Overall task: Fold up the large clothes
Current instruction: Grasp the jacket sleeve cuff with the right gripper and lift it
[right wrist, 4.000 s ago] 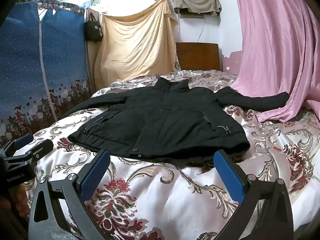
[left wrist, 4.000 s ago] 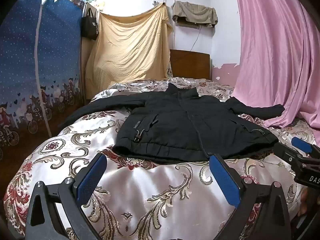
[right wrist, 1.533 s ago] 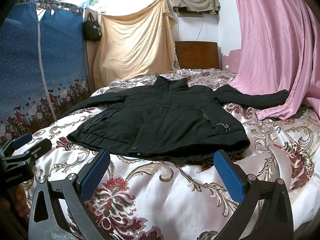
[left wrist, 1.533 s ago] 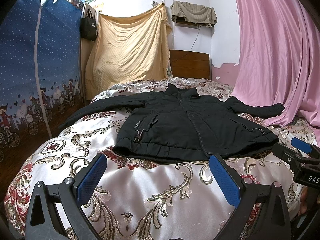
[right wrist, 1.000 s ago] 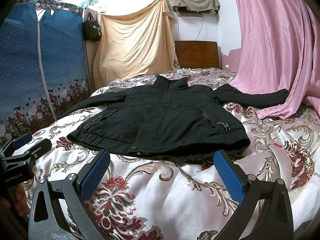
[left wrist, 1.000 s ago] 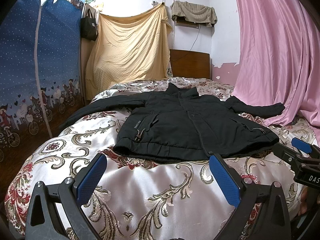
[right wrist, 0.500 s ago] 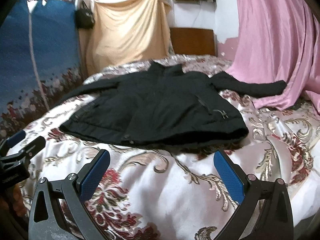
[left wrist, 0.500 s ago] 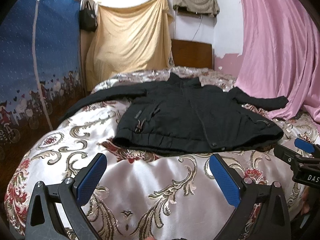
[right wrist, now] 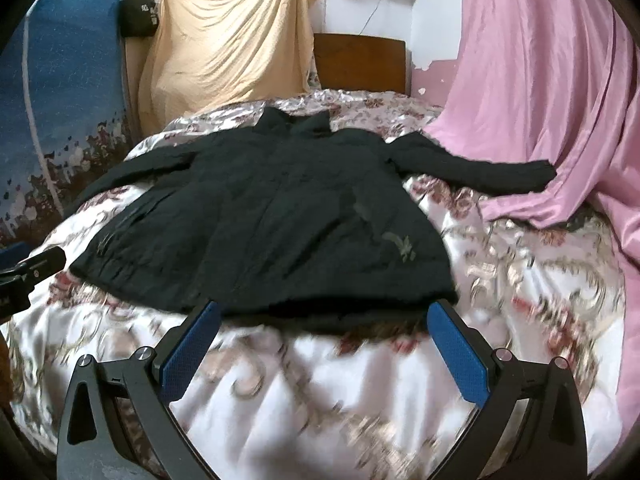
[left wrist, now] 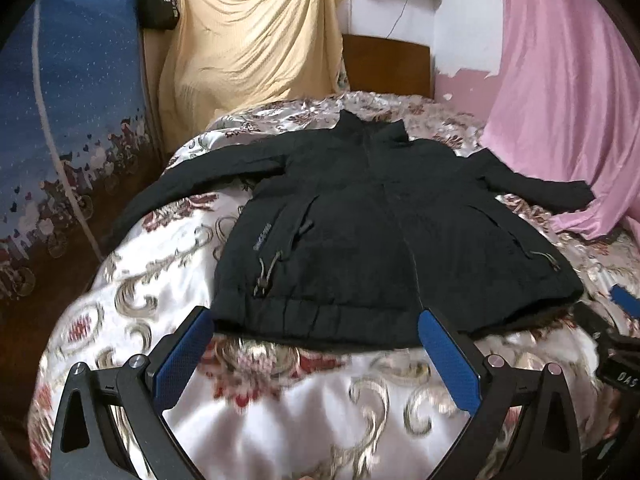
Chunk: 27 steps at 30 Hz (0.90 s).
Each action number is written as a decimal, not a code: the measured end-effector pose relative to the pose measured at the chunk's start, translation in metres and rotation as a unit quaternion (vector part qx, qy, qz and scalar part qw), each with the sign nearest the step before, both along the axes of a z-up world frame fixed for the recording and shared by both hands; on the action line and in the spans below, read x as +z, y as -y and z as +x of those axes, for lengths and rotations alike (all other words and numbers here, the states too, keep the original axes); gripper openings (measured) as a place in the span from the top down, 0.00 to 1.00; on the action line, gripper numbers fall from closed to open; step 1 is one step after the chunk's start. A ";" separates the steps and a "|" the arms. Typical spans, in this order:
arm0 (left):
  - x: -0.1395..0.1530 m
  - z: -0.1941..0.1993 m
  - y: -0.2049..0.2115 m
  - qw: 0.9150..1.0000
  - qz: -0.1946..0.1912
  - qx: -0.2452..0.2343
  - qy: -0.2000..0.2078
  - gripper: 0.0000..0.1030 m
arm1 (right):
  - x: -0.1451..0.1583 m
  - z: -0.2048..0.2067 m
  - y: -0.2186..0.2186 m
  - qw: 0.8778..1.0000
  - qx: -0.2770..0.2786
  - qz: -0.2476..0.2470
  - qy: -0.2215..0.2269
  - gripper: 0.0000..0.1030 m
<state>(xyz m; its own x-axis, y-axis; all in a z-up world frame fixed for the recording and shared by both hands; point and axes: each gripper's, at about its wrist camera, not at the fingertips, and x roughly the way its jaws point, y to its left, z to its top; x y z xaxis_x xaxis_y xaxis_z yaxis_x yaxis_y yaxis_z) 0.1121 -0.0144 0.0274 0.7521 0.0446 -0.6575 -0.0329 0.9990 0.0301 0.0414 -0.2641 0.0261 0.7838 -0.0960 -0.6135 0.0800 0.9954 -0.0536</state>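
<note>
Jacket [left wrist: 372, 232] first: it is black and lies flat, front up, on the bed's floral satin bedspread [left wrist: 304, 412], collar toward the wooden headboard [left wrist: 386, 66] and hem toward me. Both sleeves are spread out to the sides; the one on my right ends against the pink curtain [left wrist: 560, 92] that drapes onto the bed.

From my left wrist camera, the left claw [left wrist: 316, 344] has its two blue-padded fingers spread wide with nothing between them. It hangs above the bedspread just short of the jacket's hem, and the finger tips appear level with that hem. I cannot tell whether they touch the cloth.

On the right wrist camera, the right claw [right wrist: 320, 336] is likewise spread wide and empty, its tips framing the hem nearer the jacket's right side. This picture is blurred low down.

Each claw shows at the edge of the other's view. Behind the bed hangs a yellow sheet [left wrist: 248, 40], and a blue patterned wardrobe cover [left wrist: 68, 120] stands at the left.
</note>
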 end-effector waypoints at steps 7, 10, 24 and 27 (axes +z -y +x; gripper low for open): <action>0.015 0.062 0.030 0.999 0.017 -0.014 -0.036 0.00 | 0.027 0.049 0.053 1.000 -0.015 0.019 0.011 0.01; 0.020 0.091 0.046 0.999 0.027 -0.027 -0.035 0.00 | 0.037 0.073 0.080 0.999 -0.025 0.028 0.012 0.01; -0.012 0.250 0.138 0.993 0.042 -0.094 -0.050 0.00 | 0.038 0.214 0.217 0.996 -0.056 0.048 -0.043 0.01; -0.025 0.288 0.166 0.992 0.026 -0.113 -0.048 0.00 | 0.035 0.237 0.256 0.993 -0.081 0.081 -0.036 0.01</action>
<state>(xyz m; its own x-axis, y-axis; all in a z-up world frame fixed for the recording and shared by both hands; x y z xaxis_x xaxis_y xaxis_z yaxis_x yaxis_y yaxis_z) 0.4002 -0.1806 0.0022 0.6813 -0.0822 -0.7274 0.1975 0.9775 0.0745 0.2782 -0.5205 0.0609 0.7196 -0.1126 -0.6852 0.2406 0.9661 0.0939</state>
